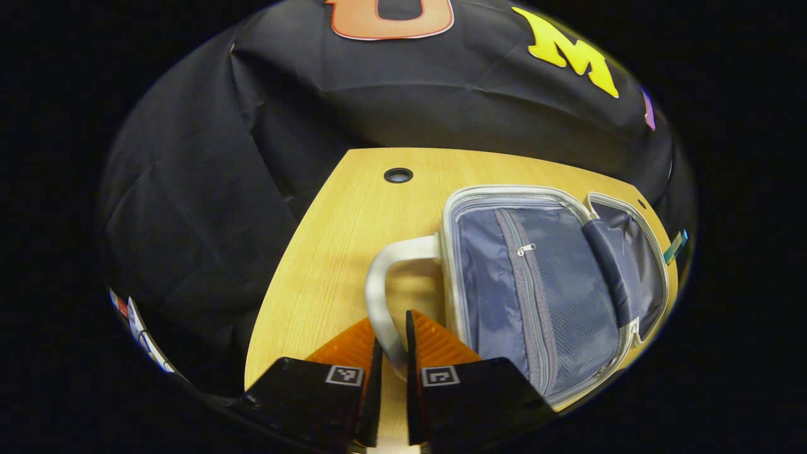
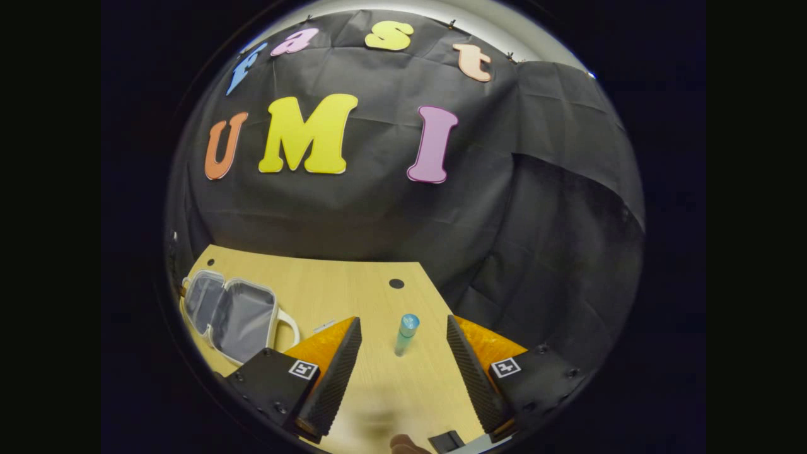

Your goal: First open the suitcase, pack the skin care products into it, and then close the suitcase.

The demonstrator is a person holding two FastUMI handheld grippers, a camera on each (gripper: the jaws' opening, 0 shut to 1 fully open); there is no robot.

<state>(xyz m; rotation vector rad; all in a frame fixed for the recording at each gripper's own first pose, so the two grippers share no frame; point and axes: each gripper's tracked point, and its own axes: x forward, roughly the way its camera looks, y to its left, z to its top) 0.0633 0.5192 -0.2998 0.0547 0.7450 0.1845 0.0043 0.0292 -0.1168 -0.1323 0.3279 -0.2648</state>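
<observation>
Left gripper view: at the bottom we see the left gripper (image 1: 394,343), its two orange-backed fingers (image 1: 435,343) drawn close together with the suitcase's white handle (image 1: 384,284) caught between them. Both pads look pressed to the handle's near bend, so we log the jaws as nearly closed and clamped on it. Beyond the fingers the handle loops out from the side of the suitcase (image 1: 536,284), which lies flat and open on the wooden table (image 1: 315,271). We note its grey-blue lining, a mesh panel with a zip running down it, and a pale zipper rim around the edge. The second half of the case folds away on the far side, toward the table's edge. Farther still, a round dark hole (image 1: 398,175) sits in the tabletop, then the black cloth wall.

In the right gripper view, the right gripper (image 2: 403,369) hangs above the table (image 2: 353,277) with jaws spread wide and nothing held. Just ahead, between the two fingertips and apart from both, a slim bottle with a blue cap (image 2: 406,334) stands on the wood. We take it for the skin care product. Well off to one side lies the open suitcase (image 2: 233,318), its handle (image 2: 287,325) pointing toward the bottle. A table hole (image 2: 396,284) lies beyond.
</observation>
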